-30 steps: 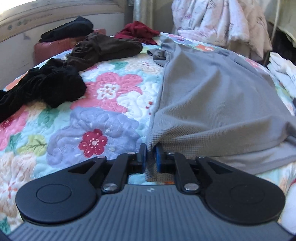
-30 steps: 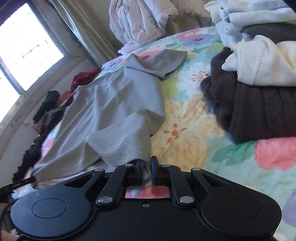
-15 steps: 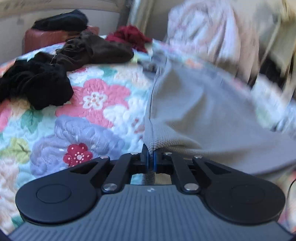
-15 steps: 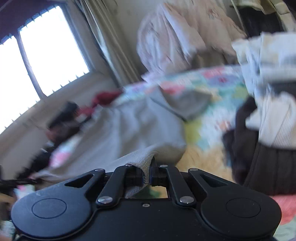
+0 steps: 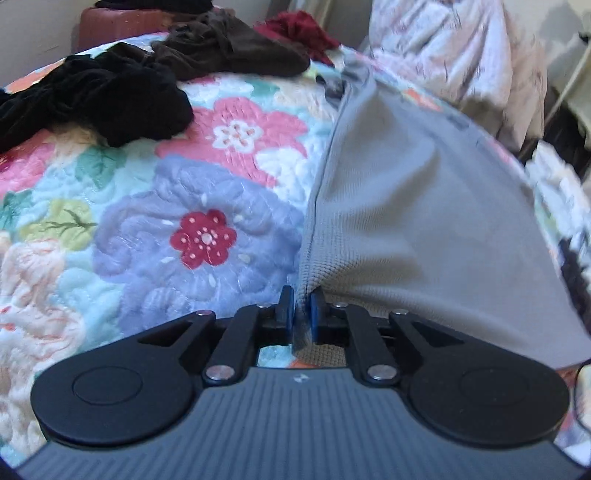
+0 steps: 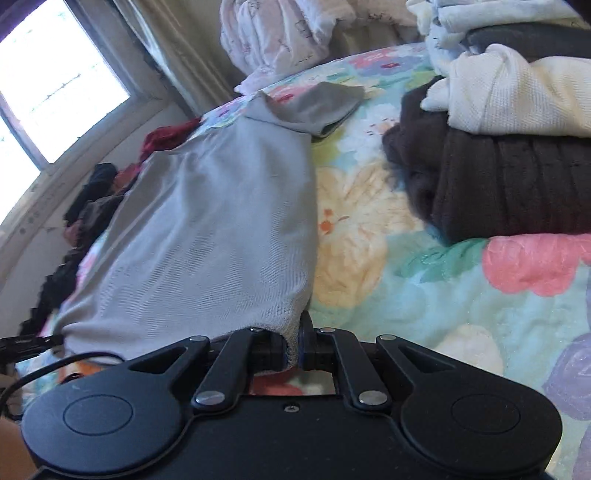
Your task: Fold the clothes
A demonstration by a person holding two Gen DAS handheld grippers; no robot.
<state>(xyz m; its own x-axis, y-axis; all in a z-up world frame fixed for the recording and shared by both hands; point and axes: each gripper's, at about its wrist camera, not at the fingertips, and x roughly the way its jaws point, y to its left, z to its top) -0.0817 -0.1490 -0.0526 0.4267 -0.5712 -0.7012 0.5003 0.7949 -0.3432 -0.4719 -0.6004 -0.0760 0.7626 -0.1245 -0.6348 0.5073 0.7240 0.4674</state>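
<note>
Pinching grey shirt [image 5: 406, 206] hem: left tool [image 5: 303, 314] | right tool [image 6: 293, 345] pinching opposite corner

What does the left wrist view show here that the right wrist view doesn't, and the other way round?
Left only: the left tool shut on the grey shirt's hem, and a red flower on the quilt. Right only: the right tool shut on the shirt's other corner, the window, and a folded stack. Both: the shirt, the quilt, dark clothes and a red garment.

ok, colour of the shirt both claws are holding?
Plain grey shirt, waffle-textured knit; clearest in the right wrist view.
</note>
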